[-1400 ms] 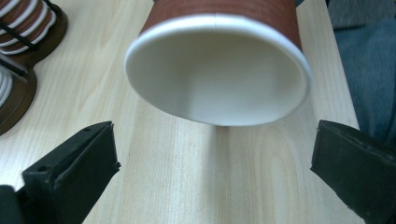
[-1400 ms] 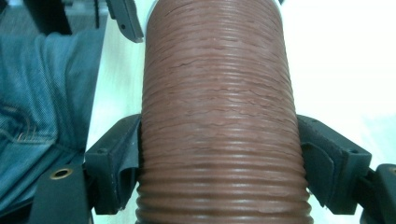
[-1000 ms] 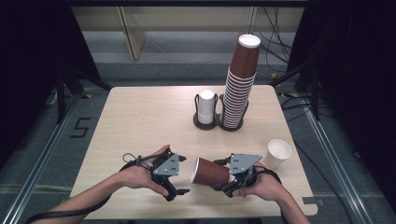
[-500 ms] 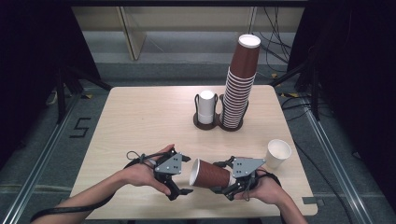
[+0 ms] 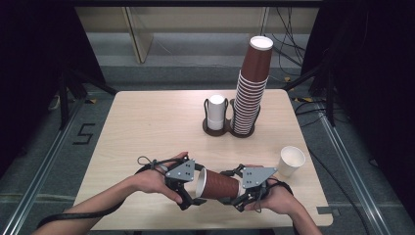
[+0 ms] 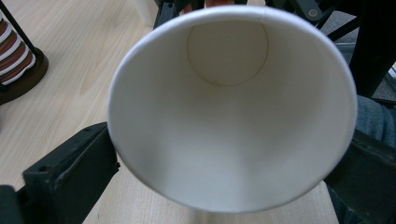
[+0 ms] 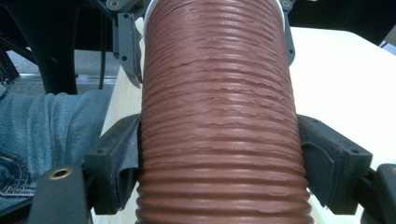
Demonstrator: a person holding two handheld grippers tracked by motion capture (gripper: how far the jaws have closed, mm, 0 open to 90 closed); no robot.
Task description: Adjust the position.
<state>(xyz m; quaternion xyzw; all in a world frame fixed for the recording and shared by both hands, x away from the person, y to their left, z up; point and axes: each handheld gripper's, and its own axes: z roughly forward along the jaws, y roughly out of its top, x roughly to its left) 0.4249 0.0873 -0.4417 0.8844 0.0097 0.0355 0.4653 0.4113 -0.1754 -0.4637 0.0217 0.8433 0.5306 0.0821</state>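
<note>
A brown ribbed paper cup [image 5: 220,185] lies level above the table's near edge, its white mouth turned to the left. My right gripper [image 5: 234,194] is shut on its body near the base; in the right gripper view both pads [image 7: 119,158] press the ribbed wall [image 7: 219,116]. My left gripper [image 5: 192,192] straddles the rim. In the left gripper view I look straight into the white inside [image 6: 233,116], and a black jaw touches the rim on each side, so this gripper [image 6: 229,158] is shut on the rim.
A tall stack of brown cups [image 5: 252,93] stands in a dark double holder [image 5: 216,130] at the table's back middle, with a white cup [image 5: 216,111] in the other slot. A loose white cup [image 5: 291,160] stands upright at the right. The wooden table [image 5: 147,127] spreads to the left.
My left gripper has moved right, from just short of the cup's mouth to around its rim. The right gripper and the cup have stayed put.
</note>
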